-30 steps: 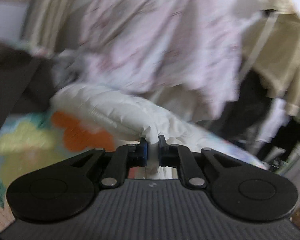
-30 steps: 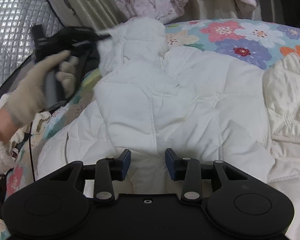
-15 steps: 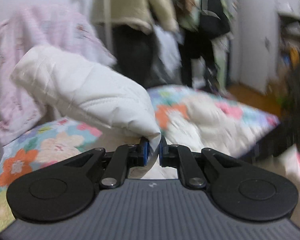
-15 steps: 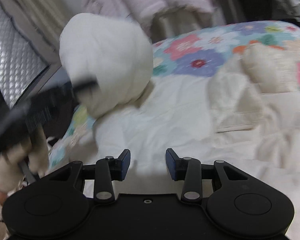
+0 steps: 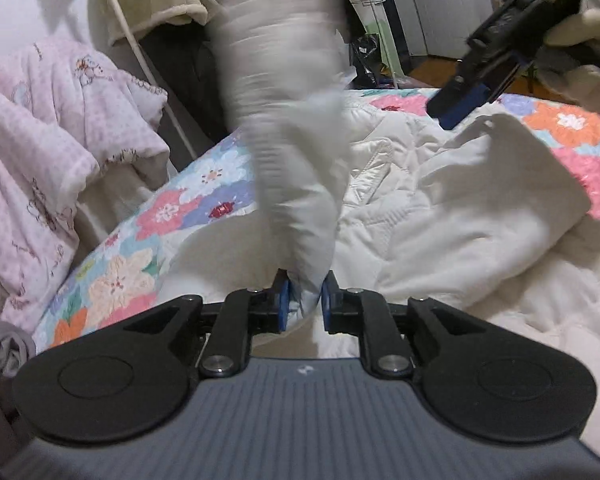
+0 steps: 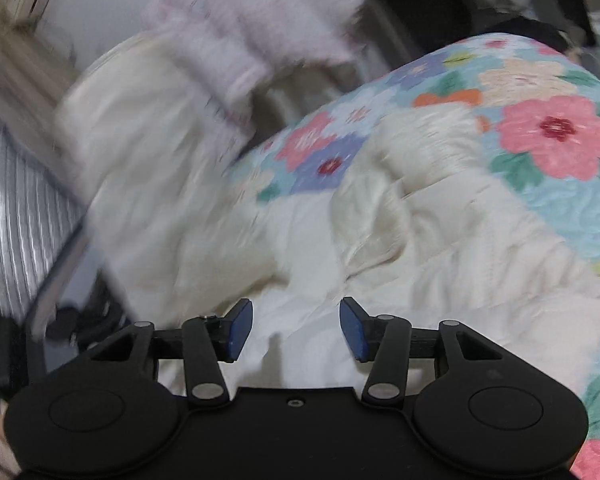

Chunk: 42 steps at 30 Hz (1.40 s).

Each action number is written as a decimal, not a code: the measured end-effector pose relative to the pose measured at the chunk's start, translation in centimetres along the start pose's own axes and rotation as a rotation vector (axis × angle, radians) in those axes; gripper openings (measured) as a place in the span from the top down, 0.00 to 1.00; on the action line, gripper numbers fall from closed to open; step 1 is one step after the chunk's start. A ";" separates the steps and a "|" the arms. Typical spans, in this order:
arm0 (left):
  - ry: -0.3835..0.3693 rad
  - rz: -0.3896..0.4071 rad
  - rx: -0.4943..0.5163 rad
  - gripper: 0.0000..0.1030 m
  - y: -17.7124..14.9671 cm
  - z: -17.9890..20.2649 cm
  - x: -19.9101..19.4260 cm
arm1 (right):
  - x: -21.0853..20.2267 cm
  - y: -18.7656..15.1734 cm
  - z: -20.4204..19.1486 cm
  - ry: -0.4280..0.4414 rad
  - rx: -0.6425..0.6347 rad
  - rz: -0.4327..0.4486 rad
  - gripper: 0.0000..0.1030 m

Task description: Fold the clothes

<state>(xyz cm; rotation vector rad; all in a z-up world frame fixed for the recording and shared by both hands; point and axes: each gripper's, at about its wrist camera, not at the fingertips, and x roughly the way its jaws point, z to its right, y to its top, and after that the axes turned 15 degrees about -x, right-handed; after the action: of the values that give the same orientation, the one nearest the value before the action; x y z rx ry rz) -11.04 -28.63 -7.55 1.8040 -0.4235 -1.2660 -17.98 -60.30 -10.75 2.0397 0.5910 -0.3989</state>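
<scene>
sleeve [image 5: 292, 168] may drop unfolded: my left gripper [image 5: 303, 300] jaws are opening around it, right gripper [image 6: 296, 328] spreading empty.

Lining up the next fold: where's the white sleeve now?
Left wrist view, centre: the sleeve rises between the left gripper's opening jaws, over the white jacket.

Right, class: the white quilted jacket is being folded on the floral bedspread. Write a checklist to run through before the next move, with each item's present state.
1. Left gripper has the sleeve of the white quilted jacket between its fingers: ok, though its jaws are opening.
2. Sleeve settled: not ok, lifted and blurred.
3. Right gripper free: ok, jaws opening, nothing between them.
4. Jacket body lies flat: not ok, rumpled.
5. Floral bedspread has bare room beside the jacket: ok.
6. Sleeve's landing spot: cannot tell.
</scene>
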 end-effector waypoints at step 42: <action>0.225 -0.054 -0.364 0.60 -1.4 6.7 -5.9 | 3.2 -7.8 -6.5 -0.362 -0.608 -0.335 0.45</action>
<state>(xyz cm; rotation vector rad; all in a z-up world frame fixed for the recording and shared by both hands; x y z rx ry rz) -19.71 -26.81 -5.87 1.6281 -0.0152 -1.0792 -19.37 -50.46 -14.60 1.2527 0.7229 -0.6746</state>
